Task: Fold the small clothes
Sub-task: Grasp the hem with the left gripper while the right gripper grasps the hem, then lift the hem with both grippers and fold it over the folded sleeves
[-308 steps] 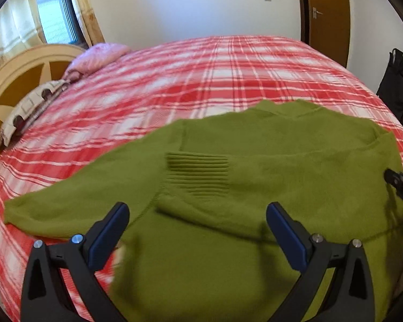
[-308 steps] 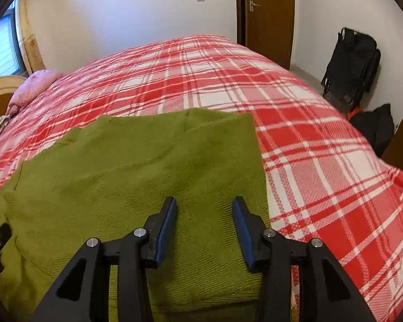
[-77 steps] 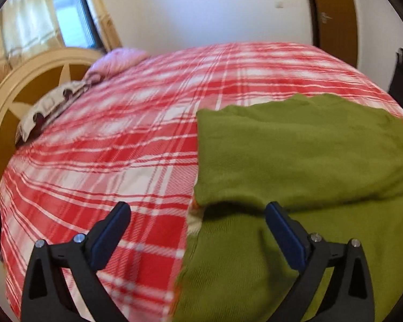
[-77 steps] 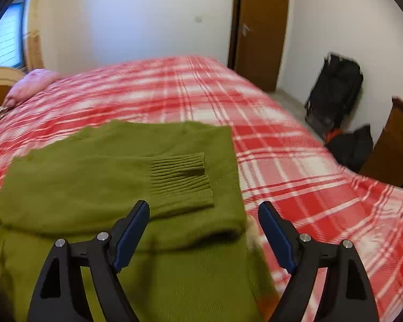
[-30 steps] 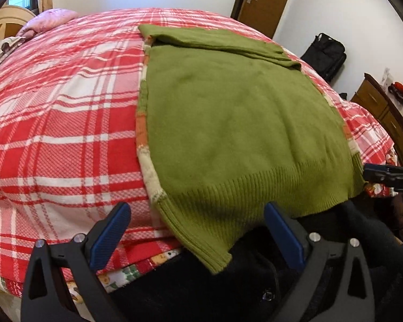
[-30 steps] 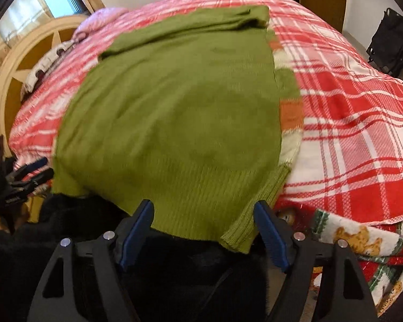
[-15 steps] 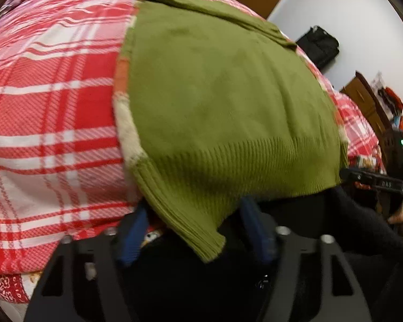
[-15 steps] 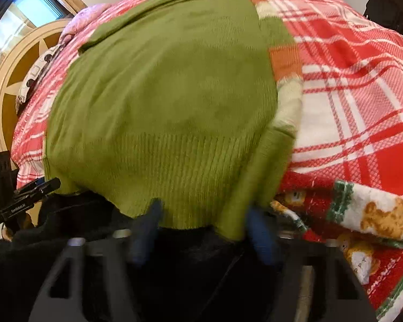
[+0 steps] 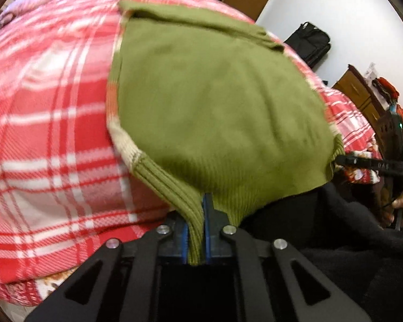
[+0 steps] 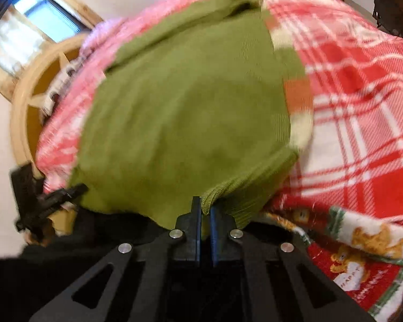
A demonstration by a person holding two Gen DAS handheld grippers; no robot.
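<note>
On sweater hem [image 9: 174,185]: both claws clamped.

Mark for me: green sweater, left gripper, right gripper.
green sweater [image 9: 215,102]: left wrist view, middle of the flat back panel.
left gripper [image 9: 195,230]: left wrist view, between the pads, shut on the ribbed hem corner.
right gripper [image 10: 205,214]: right wrist view, between the pads, shut on the other hem corner.

Even, soft indoor light; the window [image 10: 32,24] glares pale at upper left of the right-wrist view. Motion blur smears the plaid bedspread [image 9: 45,102] and green sweater [image 10: 185,112] beyond the sharper gripper bodies. Fisheye bending and dark vignetting mark all corners
</note>
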